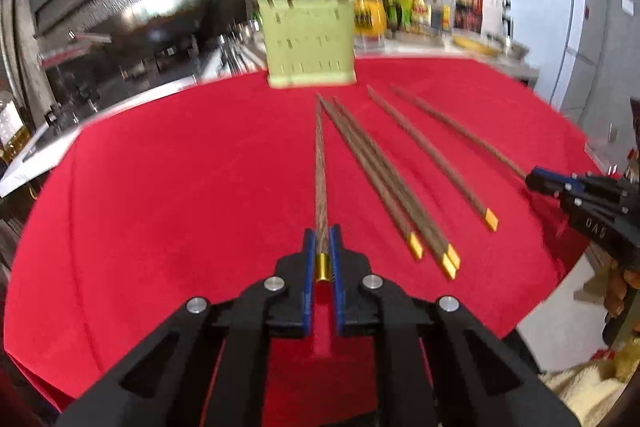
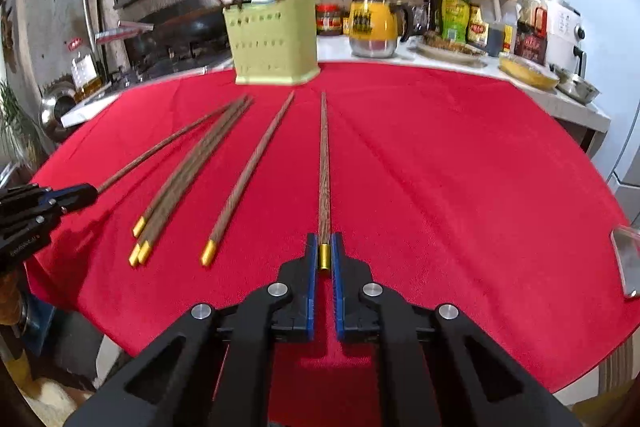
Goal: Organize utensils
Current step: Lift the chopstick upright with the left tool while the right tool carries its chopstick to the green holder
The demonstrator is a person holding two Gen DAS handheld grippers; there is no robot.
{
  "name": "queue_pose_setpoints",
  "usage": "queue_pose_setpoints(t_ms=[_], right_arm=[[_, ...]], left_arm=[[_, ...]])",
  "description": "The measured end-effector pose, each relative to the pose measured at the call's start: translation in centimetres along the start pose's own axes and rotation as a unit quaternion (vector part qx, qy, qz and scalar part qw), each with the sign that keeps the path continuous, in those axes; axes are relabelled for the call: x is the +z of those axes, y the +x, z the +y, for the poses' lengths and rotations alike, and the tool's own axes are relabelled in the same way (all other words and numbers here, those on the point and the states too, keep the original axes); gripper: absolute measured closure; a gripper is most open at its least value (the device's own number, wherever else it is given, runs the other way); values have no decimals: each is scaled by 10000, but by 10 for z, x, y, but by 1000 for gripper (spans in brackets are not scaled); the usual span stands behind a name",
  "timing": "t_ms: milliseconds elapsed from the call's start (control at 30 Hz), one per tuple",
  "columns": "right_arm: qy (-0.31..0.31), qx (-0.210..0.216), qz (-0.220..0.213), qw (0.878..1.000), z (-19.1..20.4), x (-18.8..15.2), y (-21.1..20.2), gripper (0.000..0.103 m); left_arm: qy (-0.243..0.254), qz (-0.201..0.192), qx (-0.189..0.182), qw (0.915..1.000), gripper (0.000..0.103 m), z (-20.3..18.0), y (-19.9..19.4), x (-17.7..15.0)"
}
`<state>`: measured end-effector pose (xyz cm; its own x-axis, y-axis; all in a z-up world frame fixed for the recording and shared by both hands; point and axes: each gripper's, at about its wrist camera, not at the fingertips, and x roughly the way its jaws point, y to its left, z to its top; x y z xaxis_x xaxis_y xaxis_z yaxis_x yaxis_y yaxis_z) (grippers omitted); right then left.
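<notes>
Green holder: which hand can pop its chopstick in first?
Probably the left. The left gripper is shut on the left chopstick, aimed straight at the green holder; the right gripper holds the right chopstick, pointing just past its side.

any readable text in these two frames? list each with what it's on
"DAS", faint raised letters, last one unsure: on the black body of the right gripper, left wrist view.
Small print on the body of the left gripper, right wrist view: too small to read.
Labels on the sauce bottles and the yellow jar: blurred, unreadable.
Sheet on the white appliance: unreadable.
Green utensil holder and chopsticks: no text.
</notes>
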<state>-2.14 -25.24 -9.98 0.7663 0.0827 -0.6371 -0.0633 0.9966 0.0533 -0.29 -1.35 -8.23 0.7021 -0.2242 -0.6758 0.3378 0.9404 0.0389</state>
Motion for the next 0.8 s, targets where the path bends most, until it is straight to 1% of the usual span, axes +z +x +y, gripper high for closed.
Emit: queue_pose_setpoints(t_ms=[33, 100, 200, 400, 467, 567, 667, 800], right_arm=[[2, 10, -89, 10000, 0, 6, -4, 96], [26, 93, -292, 9995, -1, 21, -15, 96], [4, 139, -556, 9984, -2, 44, -30, 96], [-95, 243, -1185, 9926, 4, 92, -67, 96], [-92, 319, -1340, 9904, 5, 107, -77, 96], [-116, 343, -1492, 9881, 7, 123, -86, 96], [-228, 320, -1661, 9853, 11, 141, -97, 96], [-388, 262, -1728, 9838, 16, 153, -99, 96]], left_arm=[[-45, -185, -6, 9998, 96, 5, -8, 8], [-93, -427, 36, 9990, 96, 11, -19, 20], [-144, -899, 123, 9958, 96, 20, -40, 44], [-134, -1573, 246, 9872, 96, 28, -73, 82], [-131, -1698, 242, 9851, 96, 29, -80, 89], [-116, -1779, 244, 9837, 96, 29, -85, 96], [-127, -1817, 206, 9831, 96, 31, -87, 101], [-177, -1791, 91, 9836, 96, 37, -88, 103]])
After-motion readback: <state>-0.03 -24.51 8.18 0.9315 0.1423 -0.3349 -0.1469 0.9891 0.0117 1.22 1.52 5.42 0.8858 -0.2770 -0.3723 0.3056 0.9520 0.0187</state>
